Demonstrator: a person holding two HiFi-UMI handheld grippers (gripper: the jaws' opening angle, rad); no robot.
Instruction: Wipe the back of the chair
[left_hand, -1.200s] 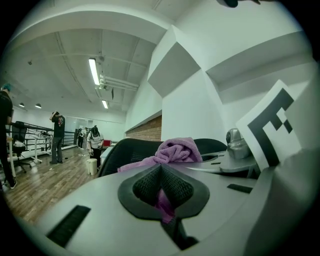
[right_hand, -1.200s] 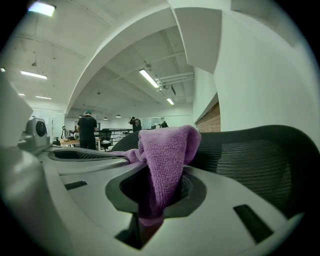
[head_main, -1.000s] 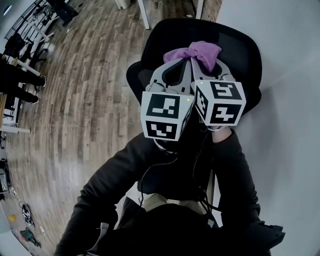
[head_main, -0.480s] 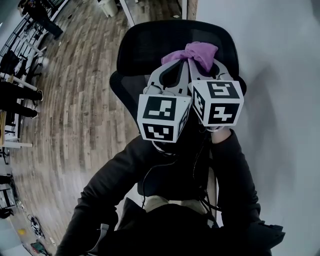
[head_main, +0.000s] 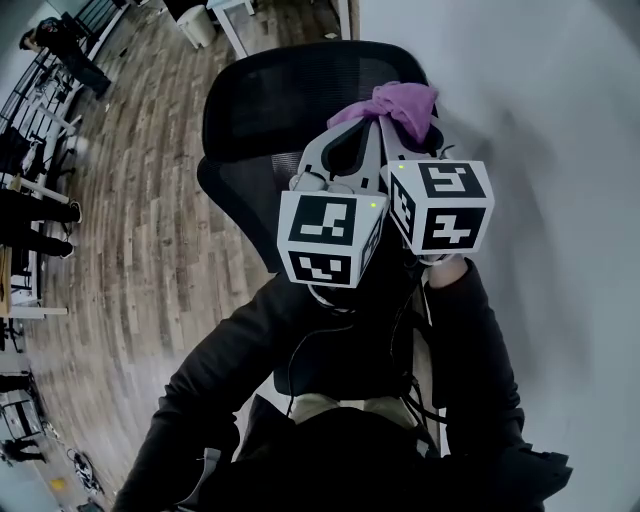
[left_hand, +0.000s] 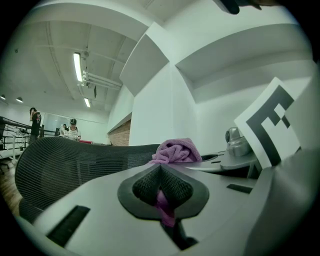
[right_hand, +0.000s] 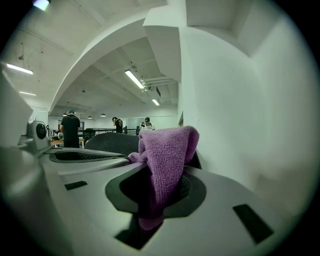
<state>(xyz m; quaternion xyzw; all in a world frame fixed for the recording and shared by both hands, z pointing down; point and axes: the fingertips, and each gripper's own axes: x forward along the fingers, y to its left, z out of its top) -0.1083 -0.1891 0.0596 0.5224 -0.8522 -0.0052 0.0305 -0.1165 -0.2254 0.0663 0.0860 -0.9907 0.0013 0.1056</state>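
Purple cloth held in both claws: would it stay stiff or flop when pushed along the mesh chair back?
The purple cloth likely flops: it droops in folds over the right claw. It seems light, since a thin pinch in the left claw grips it. Its nap would probably drag, not slip, on the chair back.

The cloth (head_main: 408, 102) was purple, the chair back (head_main: 268, 92) black mesh. Marker cubes (head_main: 330, 236) bore black-and-white squares. The plank floor (head_main: 150, 220) was brown.

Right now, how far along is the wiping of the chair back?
Done: left gripper and right gripper both grip the purple cloth. In hand: cloth held at the upper edge of the chair back. Left: the mesh below; no wiped area shows.
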